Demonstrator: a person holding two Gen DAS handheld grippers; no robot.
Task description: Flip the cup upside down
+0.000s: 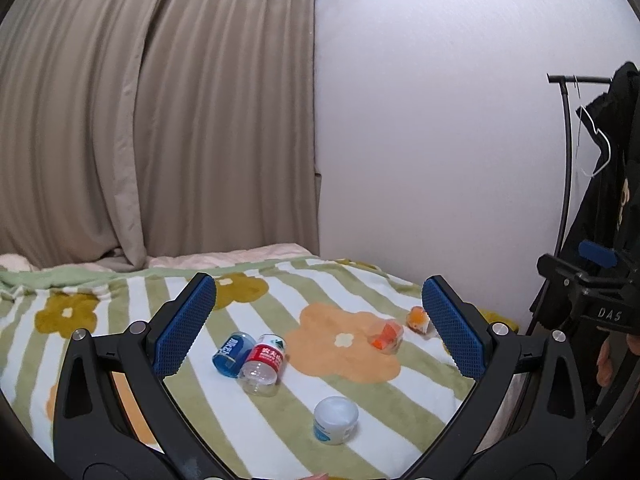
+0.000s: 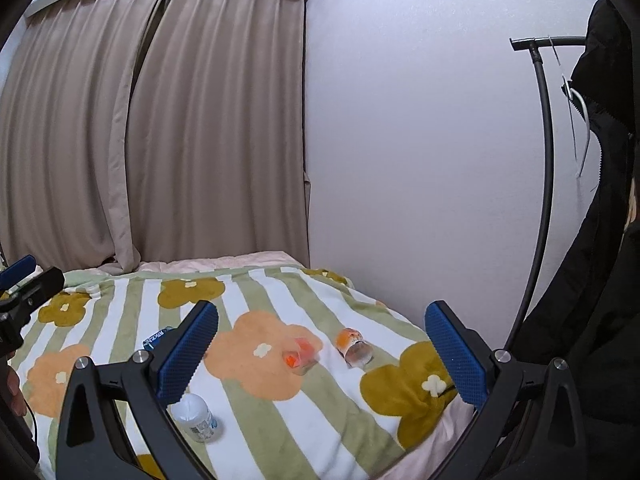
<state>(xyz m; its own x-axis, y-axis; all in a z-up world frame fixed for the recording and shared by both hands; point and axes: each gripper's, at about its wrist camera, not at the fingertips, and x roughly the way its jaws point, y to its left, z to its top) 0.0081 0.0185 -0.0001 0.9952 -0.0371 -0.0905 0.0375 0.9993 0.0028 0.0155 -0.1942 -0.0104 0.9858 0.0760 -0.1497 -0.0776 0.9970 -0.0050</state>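
Both grippers (image 1: 319, 320) (image 2: 321, 344) gape over striped, perhaps fleece, blanket (image 1: 360, 392).

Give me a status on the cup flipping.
Done: possibly the white cup, which seems to stand mouth-down, unconfirmed. In hand: nothing; left gripper and right gripper are open and empty above the blanket. Left: blue-label cup, red-label cup and two orange cups lie on their sides.

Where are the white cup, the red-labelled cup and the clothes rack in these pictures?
white cup (image 1: 335, 420), left wrist view, on its upturned base.
red-labelled cup (image 1: 265, 362), left wrist view, on its label.
clothes rack (image 2: 543, 184), right wrist view, on its curved pole.
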